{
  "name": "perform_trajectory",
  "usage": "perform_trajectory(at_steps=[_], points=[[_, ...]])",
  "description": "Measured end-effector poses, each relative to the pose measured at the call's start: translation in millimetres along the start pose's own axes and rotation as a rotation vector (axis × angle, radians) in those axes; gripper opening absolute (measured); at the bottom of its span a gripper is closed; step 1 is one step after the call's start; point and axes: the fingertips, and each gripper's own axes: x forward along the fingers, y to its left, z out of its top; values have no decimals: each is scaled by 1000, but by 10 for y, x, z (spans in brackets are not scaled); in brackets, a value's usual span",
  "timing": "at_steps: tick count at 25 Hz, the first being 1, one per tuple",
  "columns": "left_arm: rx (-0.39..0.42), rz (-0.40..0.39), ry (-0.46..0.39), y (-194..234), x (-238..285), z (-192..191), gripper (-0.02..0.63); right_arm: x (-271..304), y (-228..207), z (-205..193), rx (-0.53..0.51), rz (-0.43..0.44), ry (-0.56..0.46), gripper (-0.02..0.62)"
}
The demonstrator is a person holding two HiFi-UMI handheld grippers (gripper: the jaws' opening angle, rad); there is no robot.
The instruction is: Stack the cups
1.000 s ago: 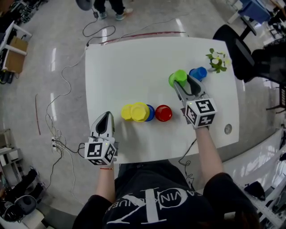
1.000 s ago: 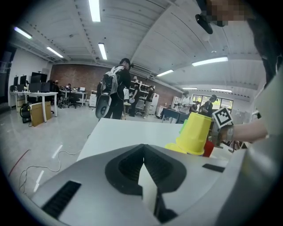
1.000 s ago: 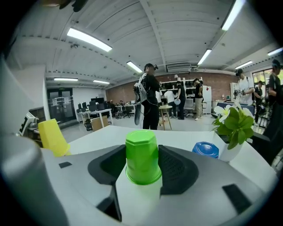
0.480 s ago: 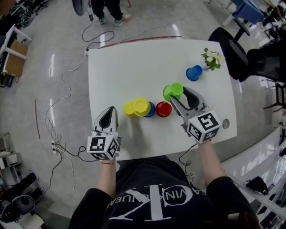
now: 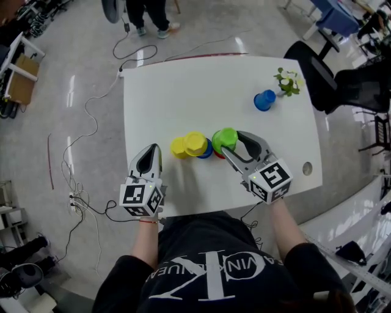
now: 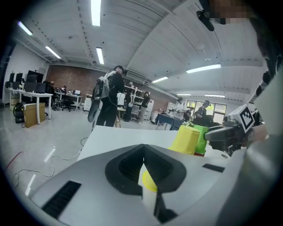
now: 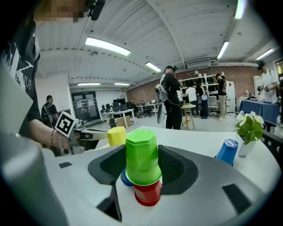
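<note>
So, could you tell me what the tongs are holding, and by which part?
Right tongs grip the inverted green plastic cup by its sides; left tongs hold nothing.

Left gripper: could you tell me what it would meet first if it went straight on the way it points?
Probably the low yellow cup just ahead, slightly right of its line; depth is unclear.

A white table (image 5: 183, 85) carried a small plant (image 5: 286, 81) at its far right. Cables (image 5: 78, 194) lay on the floor left, a black chair (image 5: 317, 61) right, a person (image 5: 146, 12) far.
</note>
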Motion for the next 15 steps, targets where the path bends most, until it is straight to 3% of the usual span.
perform_trajectory(at_steps=[15], points=[[-5, 16, 9, -1, -50, -67, 3, 55, 175, -76, -60, 87, 25, 238]])
